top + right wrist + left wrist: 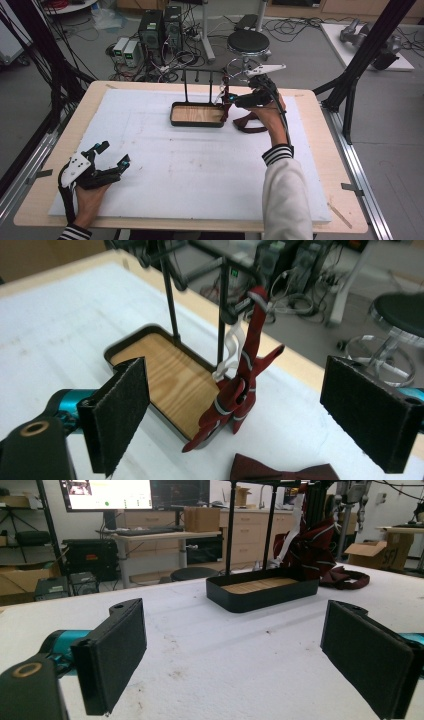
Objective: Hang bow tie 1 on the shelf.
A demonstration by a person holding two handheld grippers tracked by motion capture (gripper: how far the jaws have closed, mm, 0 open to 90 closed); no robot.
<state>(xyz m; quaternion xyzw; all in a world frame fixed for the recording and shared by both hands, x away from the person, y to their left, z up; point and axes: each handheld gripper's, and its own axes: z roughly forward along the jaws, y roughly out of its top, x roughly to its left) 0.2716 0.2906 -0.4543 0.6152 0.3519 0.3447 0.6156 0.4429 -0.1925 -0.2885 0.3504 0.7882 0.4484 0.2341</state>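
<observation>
A dark red striped tie (250, 355) hangs from a hook on the black rack (186, 85). The rack stands in a black tray with a wooden floor (170, 380). A white strap (231, 347) hangs beside the tie. My right gripper (231, 99) is open just right of the rack, level with the tie, and its pads (122, 410) touch nothing. A dark red bow tie (280, 472) lies on the mat below it. My left gripper (114, 153) rests open and empty at the front left, facing the tray (260, 597).
A white foam mat (190, 165) covers the wooden table. Behind the far edge are a black stool (248, 42), computer boxes (160, 30) and cables on the floor. Black frame struts (365, 55) rise at the right.
</observation>
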